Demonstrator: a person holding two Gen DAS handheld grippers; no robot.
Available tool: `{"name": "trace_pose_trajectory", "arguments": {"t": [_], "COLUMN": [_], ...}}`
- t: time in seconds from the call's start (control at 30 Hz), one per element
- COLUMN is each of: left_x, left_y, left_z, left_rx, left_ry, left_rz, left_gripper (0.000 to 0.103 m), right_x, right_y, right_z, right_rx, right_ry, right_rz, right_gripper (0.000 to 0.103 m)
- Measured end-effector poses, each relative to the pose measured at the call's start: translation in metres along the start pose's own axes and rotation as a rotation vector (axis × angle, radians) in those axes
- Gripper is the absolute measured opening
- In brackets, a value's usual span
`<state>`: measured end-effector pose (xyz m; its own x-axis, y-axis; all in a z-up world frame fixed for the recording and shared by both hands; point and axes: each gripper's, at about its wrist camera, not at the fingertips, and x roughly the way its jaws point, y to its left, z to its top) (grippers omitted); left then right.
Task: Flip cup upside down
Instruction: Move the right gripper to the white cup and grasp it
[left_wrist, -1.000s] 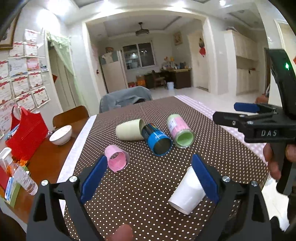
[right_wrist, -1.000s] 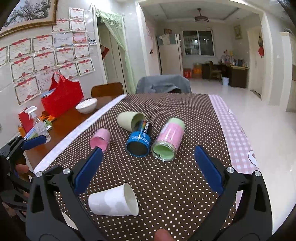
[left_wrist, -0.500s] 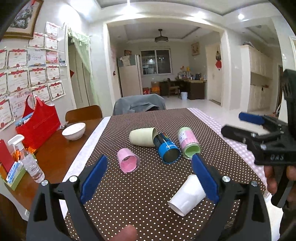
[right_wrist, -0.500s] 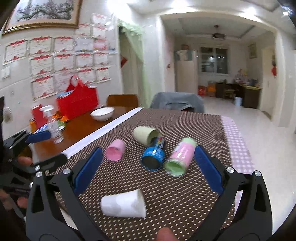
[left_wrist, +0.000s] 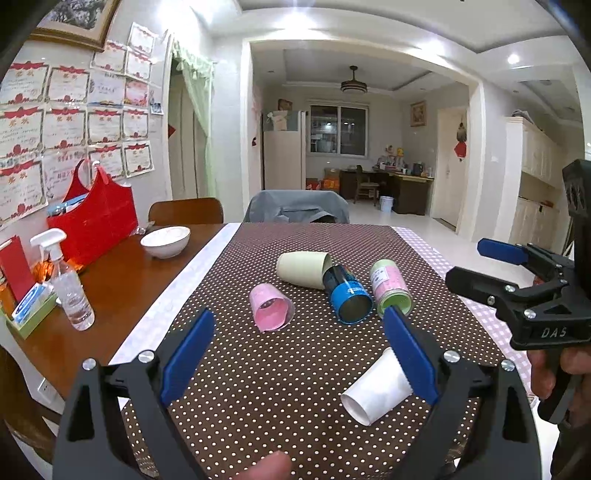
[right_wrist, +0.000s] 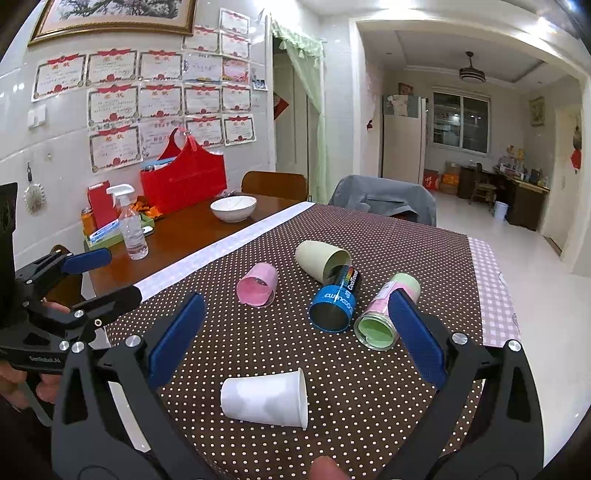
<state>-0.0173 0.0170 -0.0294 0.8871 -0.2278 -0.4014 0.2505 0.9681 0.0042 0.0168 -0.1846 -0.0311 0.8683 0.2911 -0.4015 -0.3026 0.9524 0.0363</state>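
Note:
Several cups lie on their sides on a brown dotted tablecloth (left_wrist: 280, 376): a white paper cup (left_wrist: 375, 387) (right_wrist: 266, 398) nearest me, a pink cup (left_wrist: 269, 312) (right_wrist: 257, 285), a pale green cup (left_wrist: 303, 268) (right_wrist: 320, 256), a blue cup (left_wrist: 347, 300) (right_wrist: 334, 301) and a pink-and-green cup (left_wrist: 389, 288) (right_wrist: 384, 317). My left gripper (left_wrist: 299, 356) is open and empty above the near table edge. My right gripper (right_wrist: 293, 345) is open and empty, above the white cup. Each gripper also shows in the other's view, the right one (left_wrist: 480, 266) and the left one (right_wrist: 107, 275).
On the bare wooden table (right_wrist: 177, 236) at the left stand a white bowl (left_wrist: 165, 242) (right_wrist: 233, 208), a spray bottle (left_wrist: 68, 288) (right_wrist: 131, 227), a red bag (left_wrist: 94, 221) (right_wrist: 184, 181) and small boxes. Chairs stand at the far end. A pink checked strip edges the cloth's right side.
Both grippers have pulled back and tilted up, so the cups sit lower and farther in each view. No cup has moved. Both grippers stay open.

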Motion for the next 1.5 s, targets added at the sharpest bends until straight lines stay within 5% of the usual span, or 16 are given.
{"name": "trace_pose_trajectory", "arguments": {"t": [0.47,0.83,1.3,1.5], "left_x": [0.007,0.033,0.066,0.080], "left_y": [0.017,0.023,0.033,0.038], "left_z": [-0.006,-0.019,-0.038,-0.046], "left_rx": [-0.067,-0.069,-0.051,-0.050], "left_ry": [-0.004,0.066,0.171,0.214], "left_rz": [0.024,0.035,0.056,0.051], "left_gripper": [0.091,0.091,0.091,0.091], "right_x": [0.023,0.085,0.137,0.144], "right_y": [0.001,0.041,0.070,0.088], "right_z": [-0.002,-0.043,-0.076,-0.083], "right_rx": [-0.165,-0.672,-1.032,-1.169], "right_ry": [0.101,0.426,0.772,0.844], "right_rz": [0.098,0.282,0.468,0.509], "right_gripper": [0.097,0.097,0.083,0.083]}}
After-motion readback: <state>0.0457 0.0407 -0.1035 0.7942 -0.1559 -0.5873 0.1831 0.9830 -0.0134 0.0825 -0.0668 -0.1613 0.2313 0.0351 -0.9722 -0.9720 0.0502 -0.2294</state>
